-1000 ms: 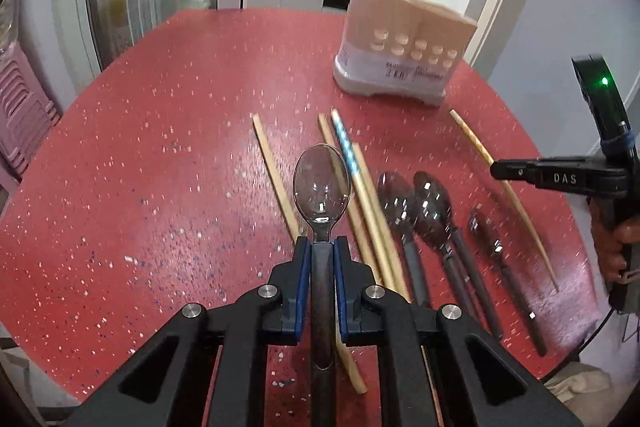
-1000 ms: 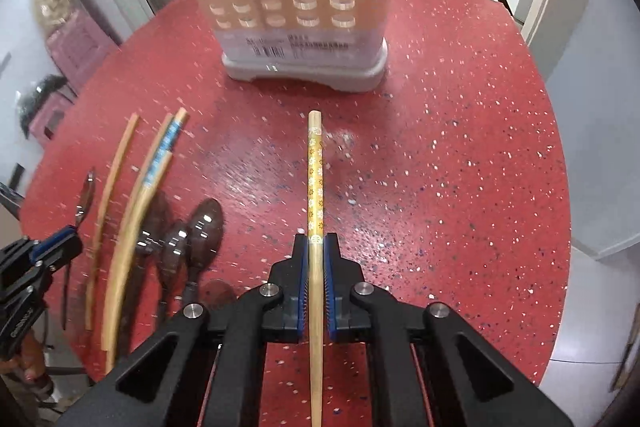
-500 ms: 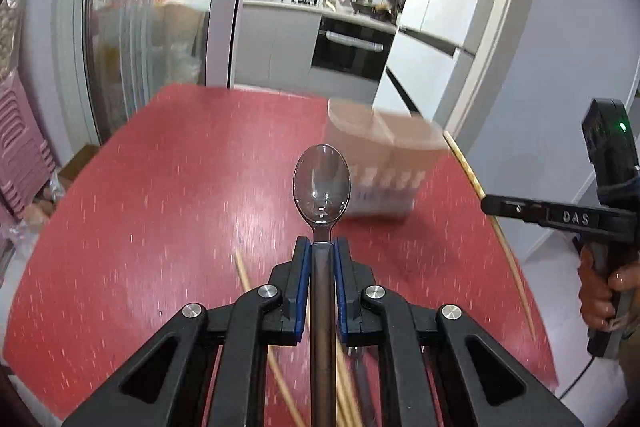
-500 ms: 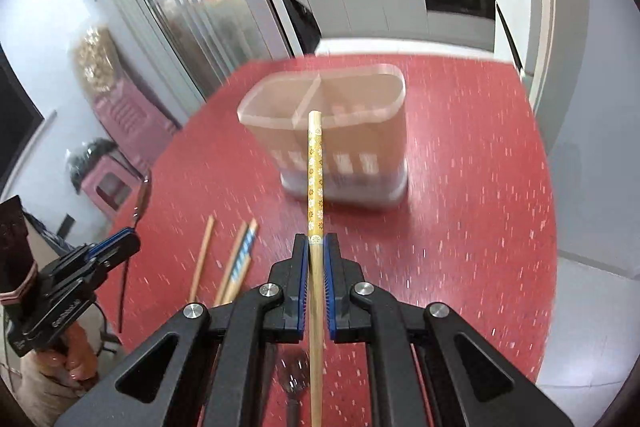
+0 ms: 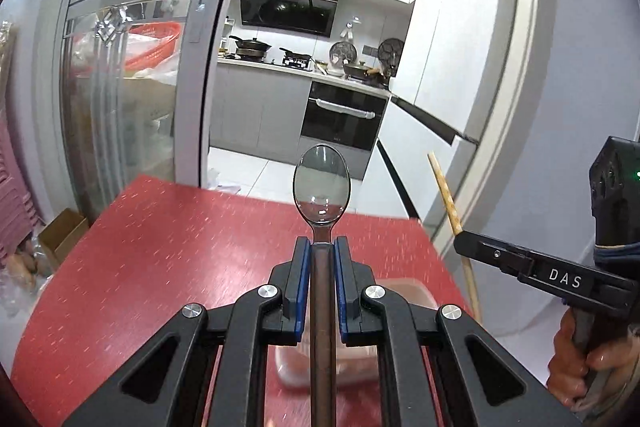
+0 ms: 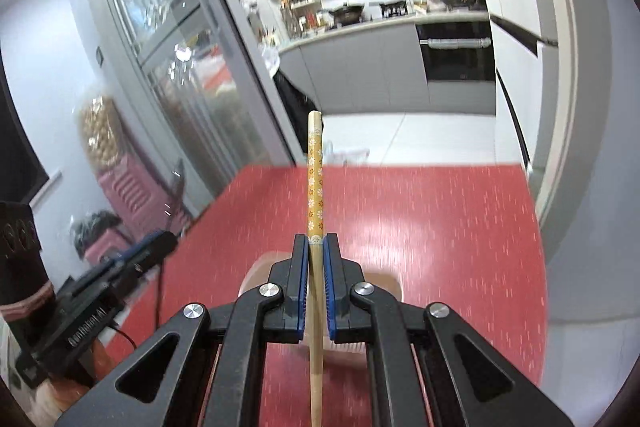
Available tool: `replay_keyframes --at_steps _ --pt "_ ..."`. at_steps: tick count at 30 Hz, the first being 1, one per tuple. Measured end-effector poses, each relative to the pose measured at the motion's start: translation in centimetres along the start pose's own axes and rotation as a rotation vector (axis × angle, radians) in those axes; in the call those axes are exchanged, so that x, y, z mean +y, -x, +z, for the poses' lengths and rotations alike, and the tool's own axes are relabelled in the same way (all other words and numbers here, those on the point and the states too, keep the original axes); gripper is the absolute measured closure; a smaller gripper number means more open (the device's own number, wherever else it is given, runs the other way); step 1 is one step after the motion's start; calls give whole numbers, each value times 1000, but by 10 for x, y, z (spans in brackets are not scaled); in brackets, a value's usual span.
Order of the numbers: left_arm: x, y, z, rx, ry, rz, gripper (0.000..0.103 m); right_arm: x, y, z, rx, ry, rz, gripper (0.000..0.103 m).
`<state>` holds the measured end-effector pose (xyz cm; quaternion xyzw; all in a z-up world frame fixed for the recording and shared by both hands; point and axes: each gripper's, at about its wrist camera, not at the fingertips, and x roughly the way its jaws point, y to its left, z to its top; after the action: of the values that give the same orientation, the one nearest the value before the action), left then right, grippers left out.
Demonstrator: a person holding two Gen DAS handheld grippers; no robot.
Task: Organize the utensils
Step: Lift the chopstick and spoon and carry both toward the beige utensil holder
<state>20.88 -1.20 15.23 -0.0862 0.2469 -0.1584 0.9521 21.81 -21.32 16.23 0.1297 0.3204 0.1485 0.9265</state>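
My left gripper (image 5: 321,247) is shut on a dark clear spoon (image 5: 321,189), bowl pointing up and forward, held high above the red table (image 5: 160,267). The tan utensil holder (image 5: 404,287) shows partly below and behind the left fingers. My right gripper (image 6: 316,243) is shut on a wooden chopstick (image 6: 315,179) with an orange flowered top, standing nearly upright. The holder (image 6: 384,281) lies just under the right fingers, mostly hidden. The right gripper and its chopstick (image 5: 446,195) show at the right of the left wrist view. The left gripper (image 6: 152,247) shows at the left of the right wrist view.
The red table's far edge (image 6: 400,169) faces a kitchen doorway with a glass sliding door (image 5: 132,87) on the left and a white wall (image 5: 560,107) on the right. Pink stools (image 6: 124,195) stand beside the table. The other utensils are out of view.
Both grippers have risen and tilted up, carrying spoon and chopstick. The holder has slid from mid-frame to under the fingers. The utensils on the table have dropped out of view.
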Motion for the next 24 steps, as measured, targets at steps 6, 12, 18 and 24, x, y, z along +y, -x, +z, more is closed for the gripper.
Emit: replay_keyframes --at_steps 6,12,18,24 --pt "6 -46 14 -56 60 14 66 -4 -31 29 -96 3 -23 95" --pt "11 -79 16 -102 99 44 66 -8 -63 37 -182 45 -61 95" --pt "5 -91 -1 -116 37 84 66 -8 -83 17 -189 104 -77 95" --pt "-3 -84 -23 -109 -26 119 66 -4 -81 -12 -186 178 -90 95"
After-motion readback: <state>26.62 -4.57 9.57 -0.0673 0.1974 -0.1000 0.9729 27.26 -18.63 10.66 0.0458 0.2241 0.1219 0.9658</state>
